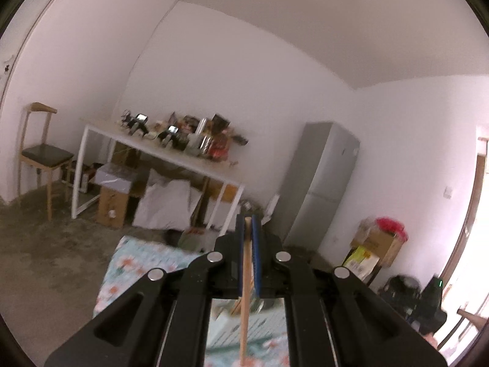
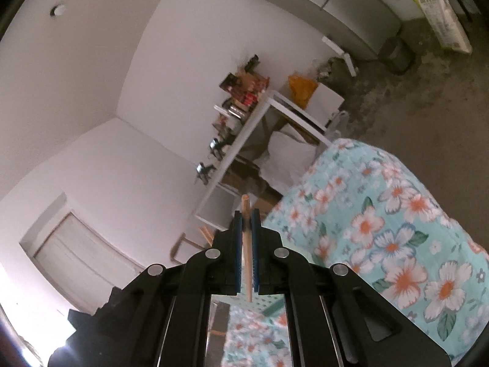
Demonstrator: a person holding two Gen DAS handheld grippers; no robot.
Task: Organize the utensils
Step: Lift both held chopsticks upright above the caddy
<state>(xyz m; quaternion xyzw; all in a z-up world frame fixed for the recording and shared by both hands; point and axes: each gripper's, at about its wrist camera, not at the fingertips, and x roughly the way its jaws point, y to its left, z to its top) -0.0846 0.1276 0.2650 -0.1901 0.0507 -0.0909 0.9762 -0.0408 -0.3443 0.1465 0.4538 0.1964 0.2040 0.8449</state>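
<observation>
Two plain wooden chopsticks, slim and pale. One chopstick [image 1: 246,284] clamped between blue pads, hanging down toward the floral cloth [image 1: 134,263]. Other chopstick [image 2: 247,244] likewise clamped, tip poking out above that cloth.

No legible text anywhere. Green-and-white carton [image 2: 434,6] by fridge carries square code and printed lines, too blurred to read; same on yellow-green bag [image 1: 360,261].

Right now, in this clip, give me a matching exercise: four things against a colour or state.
1. left tool
2. tall refrigerator
3. wooden chair's seat pad
4. floral tablecloth

a. turquoise with orange-centred flowers
b. grey
c. shut on a thin wooden chopstick
d. dark

Pairs: 1-c, 2-b, 3-d, 4-a.
</observation>
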